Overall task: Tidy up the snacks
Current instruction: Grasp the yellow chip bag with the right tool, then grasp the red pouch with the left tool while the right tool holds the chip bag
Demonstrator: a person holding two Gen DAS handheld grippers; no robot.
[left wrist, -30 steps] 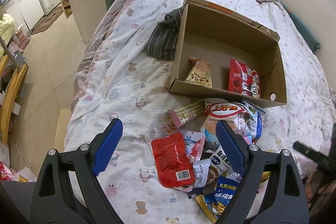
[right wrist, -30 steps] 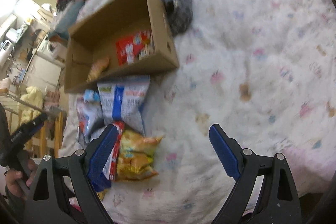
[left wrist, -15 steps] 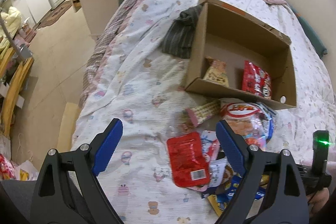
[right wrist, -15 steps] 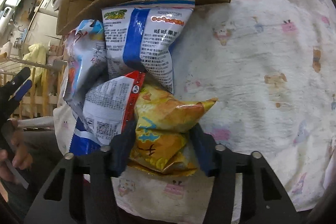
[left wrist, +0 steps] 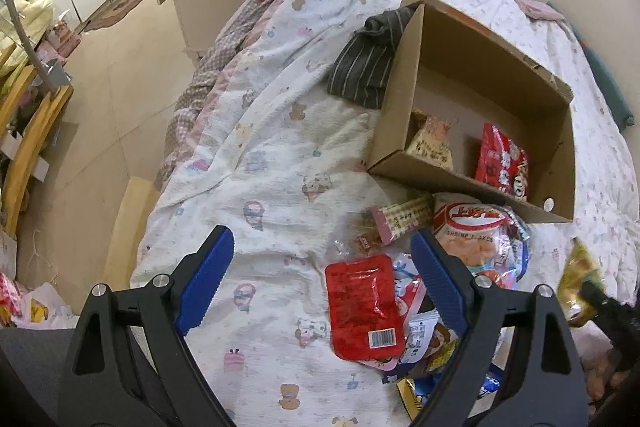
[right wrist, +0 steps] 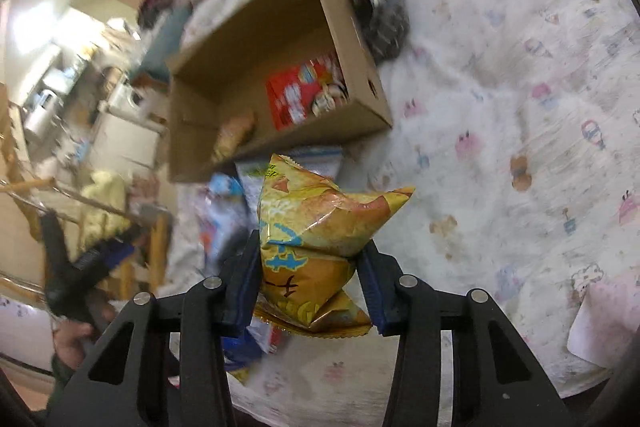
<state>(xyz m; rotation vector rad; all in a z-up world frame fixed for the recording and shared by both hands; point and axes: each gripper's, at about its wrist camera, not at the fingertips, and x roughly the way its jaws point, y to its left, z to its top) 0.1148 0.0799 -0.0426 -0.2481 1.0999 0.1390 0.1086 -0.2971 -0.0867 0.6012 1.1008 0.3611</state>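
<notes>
The right gripper (right wrist: 308, 275) is closing, clenched on a yellow chip bag (right wrist: 316, 223) lifted clear of the bed (right wrist: 500, 67), likely bound for the cardboard box (right wrist: 352, 27) beyond. The left gripper (left wrist: 320, 279) hovers released over the snack pile (left wrist: 460, 267).

Soft indoor light; left view sharp, right view motion-blurred with window glare; fisheye edges bend.

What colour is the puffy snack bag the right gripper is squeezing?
The snack bag is yellow-orange with blue lettering, clearest in the right wrist view.
</notes>
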